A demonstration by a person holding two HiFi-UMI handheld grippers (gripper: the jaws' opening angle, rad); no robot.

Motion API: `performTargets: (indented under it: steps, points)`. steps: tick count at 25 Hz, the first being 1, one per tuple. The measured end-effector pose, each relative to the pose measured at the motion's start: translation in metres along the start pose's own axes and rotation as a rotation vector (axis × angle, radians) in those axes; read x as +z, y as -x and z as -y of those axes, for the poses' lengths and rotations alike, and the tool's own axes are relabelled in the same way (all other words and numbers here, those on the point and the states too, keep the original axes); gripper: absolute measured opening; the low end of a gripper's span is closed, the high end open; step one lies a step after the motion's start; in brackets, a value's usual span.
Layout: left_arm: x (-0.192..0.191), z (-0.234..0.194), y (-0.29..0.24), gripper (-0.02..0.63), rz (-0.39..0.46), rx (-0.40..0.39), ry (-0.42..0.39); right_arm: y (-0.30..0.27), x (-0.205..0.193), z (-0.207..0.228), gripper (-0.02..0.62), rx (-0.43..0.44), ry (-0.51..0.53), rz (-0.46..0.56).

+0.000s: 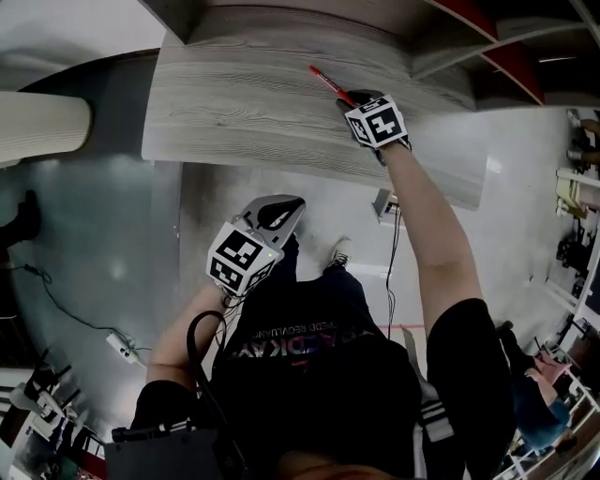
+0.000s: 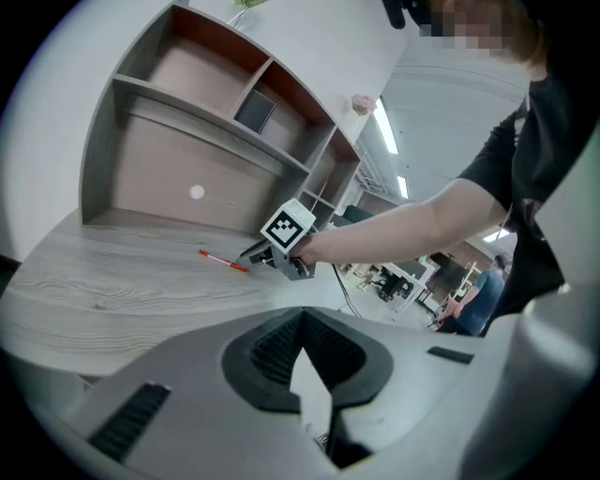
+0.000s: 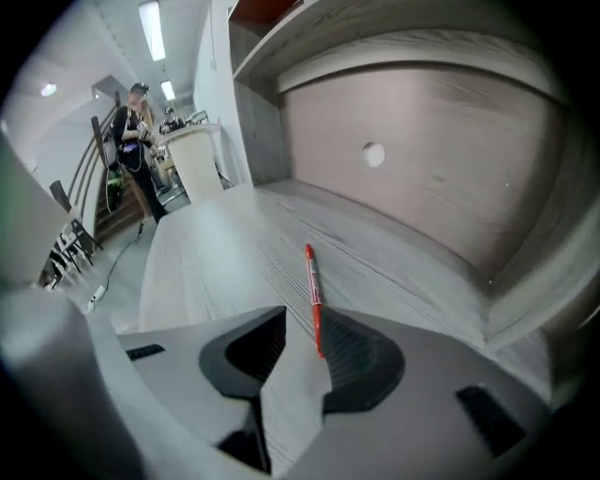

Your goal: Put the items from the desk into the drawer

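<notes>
On the far surface (image 3: 202, 248): red pen (image 3: 312, 281), lying flat.
Right claw (image 3: 298, 330): jaws apart astride pen's near end, unclamped.
Left claw (image 2: 305, 330): apart, empty.

The left gripper (image 2: 302, 370), jaws apart, faces the right gripper (image 2: 251, 255) beside a red pen (image 2: 223, 261) on the desk (image 2: 112, 291).

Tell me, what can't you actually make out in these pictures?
- Drawer: shows in no view.
- Red pen: near end hidden behind the right claw, head view.
- Pen's print: too small to read, right gripper view.
- Shelf compartments: cut off by the top edge, head view.
</notes>
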State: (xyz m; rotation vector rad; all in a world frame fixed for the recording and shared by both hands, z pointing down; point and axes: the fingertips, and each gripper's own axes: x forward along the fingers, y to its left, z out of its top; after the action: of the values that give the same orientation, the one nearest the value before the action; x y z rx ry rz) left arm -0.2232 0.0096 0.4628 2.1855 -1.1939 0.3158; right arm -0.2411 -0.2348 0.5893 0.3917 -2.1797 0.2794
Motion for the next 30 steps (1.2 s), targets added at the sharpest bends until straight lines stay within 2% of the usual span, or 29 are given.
performTargets:
  steps: [8,11,15,24,30]
  points:
    - [0.003,-0.011,0.001,0.011,-0.005,0.035,0.005,-0.029,-0.005,0.019,0.133,0.079,0.079,-0.155]
    - [0.004,-0.020,0.004,0.011,-0.004,0.044,0.017,-0.030,-0.001,0.017,0.129,0.119,0.106,-0.184]
    - [0.006,-0.025,0.006,0.011,0.005,0.049,0.032,-0.034,0.003,0.015,0.114,0.124,0.101,-0.224]
    - [0.006,-0.015,0.004,0.011,0.008,0.042,0.028,-0.030,0.000,0.013,0.074,0.108,0.081,-0.223]
    - [0.009,-0.023,0.007,0.011,0.006,0.031,0.010,-0.036,-0.001,0.012,0.072,0.034,0.039,-0.168]
